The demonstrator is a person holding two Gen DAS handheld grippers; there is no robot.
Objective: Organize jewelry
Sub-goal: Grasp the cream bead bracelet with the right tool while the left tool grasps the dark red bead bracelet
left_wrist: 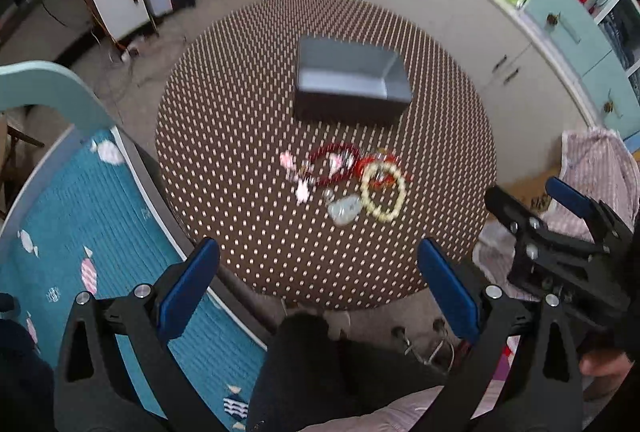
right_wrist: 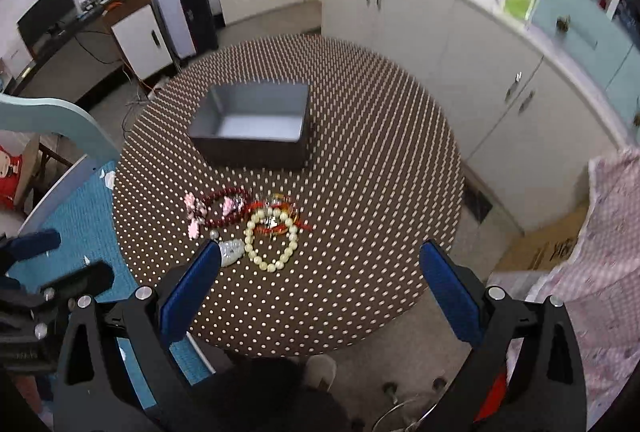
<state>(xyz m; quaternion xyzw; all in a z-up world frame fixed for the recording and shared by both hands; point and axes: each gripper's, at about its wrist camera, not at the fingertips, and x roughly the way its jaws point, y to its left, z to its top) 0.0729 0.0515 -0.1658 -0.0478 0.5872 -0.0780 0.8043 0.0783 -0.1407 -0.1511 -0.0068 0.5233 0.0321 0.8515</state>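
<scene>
Item: jewelry cluster on round polka-dot table, near its front edge, apart from empty grey box behind.
- Cream bead bracelet, nearest, overlapping red cord piece.
- Dark red bead bracelet; pink charms; pale pendant.
- Left gripper and right gripper: both spread wide, holding nothing, above the table's front edge.

Handling advice: pinch one strand of the cream bracelet on its free side, lifting straight so the tangled cord stayed behind.
</scene>
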